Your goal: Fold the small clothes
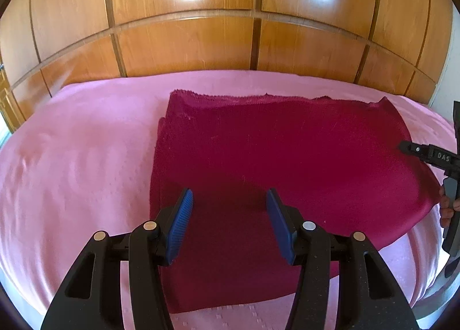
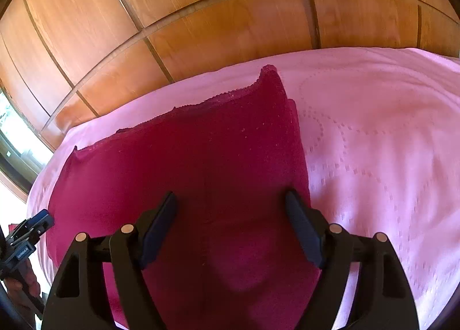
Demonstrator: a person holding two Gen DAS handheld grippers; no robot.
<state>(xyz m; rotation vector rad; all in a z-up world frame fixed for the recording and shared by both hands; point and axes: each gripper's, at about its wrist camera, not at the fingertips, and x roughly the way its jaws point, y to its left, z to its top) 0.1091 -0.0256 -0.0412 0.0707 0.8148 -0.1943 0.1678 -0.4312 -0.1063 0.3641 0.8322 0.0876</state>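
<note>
A dark red knitted cloth (image 1: 281, 146) lies folded in a flat rectangle on the pink bedspread (image 1: 77, 152). It also shows in the right wrist view (image 2: 201, 175), with a scalloped far edge. My left gripper (image 1: 229, 196) is open and empty, hovering over the cloth's near left part. My right gripper (image 2: 231, 199) is open and empty over the cloth's near right part. The right gripper also shows at the right edge of the left wrist view (image 1: 402, 147), and the left gripper at the left edge of the right wrist view (image 2: 43, 222).
A glossy wooden wardrobe (image 1: 230, 28) stands right behind the bed. Pink bedspread with a dotted pattern (image 2: 373, 157) stretches to the right of the cloth. A window (image 2: 11, 134) is at far left.
</note>
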